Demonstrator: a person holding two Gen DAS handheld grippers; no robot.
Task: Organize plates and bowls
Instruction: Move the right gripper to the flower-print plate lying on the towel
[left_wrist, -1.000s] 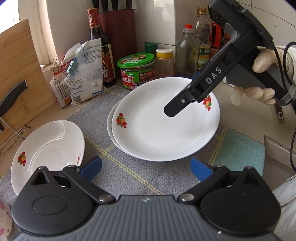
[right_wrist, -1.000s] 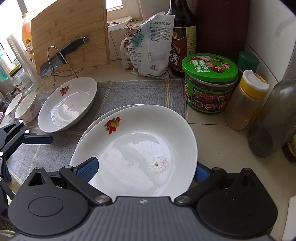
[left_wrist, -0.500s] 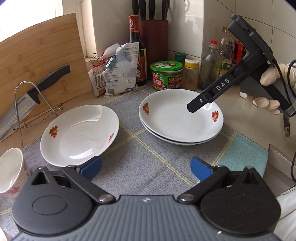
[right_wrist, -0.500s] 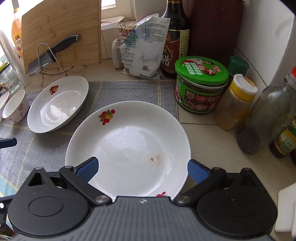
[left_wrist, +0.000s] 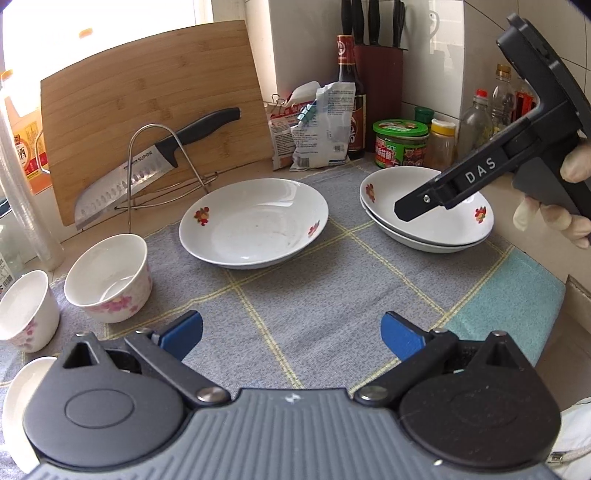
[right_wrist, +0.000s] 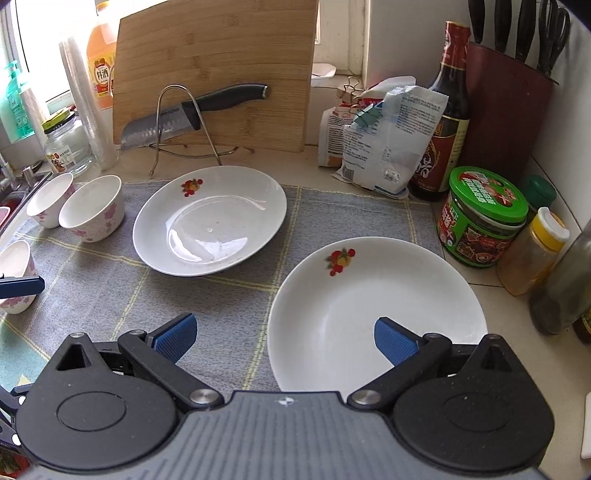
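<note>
Two white flower-print plates sit stacked (left_wrist: 424, 221) at the right of the grey cloth; from the right wrist view only the top one (right_wrist: 373, 306) shows. A third plate (left_wrist: 255, 221) (right_wrist: 210, 225) lies alone mid-cloth. Several white flowered bowls stand at the left (left_wrist: 109, 277) (right_wrist: 92, 208). My left gripper (left_wrist: 291, 336) is open over bare cloth, holding nothing. My right gripper (right_wrist: 284, 339) is open and empty, its right finger above the stack's near rim. In the left wrist view the right gripper (left_wrist: 410, 206) hovers over the stack.
A cutting board (left_wrist: 147, 122) and a knife on a wire rack (left_wrist: 147, 166) stand behind the plates. Sauce bottle (right_wrist: 443, 110), green-lidded jar (right_wrist: 484, 214), spice jars and a knife block (right_wrist: 506, 103) crowd the back right. The cloth (left_wrist: 295, 288) lies between the plates and my left gripper.
The top plate, tilted a second ago, now lies flat on the lower one. Both grippers have drawn back and up, bringing the bowls and rack into view.
</note>
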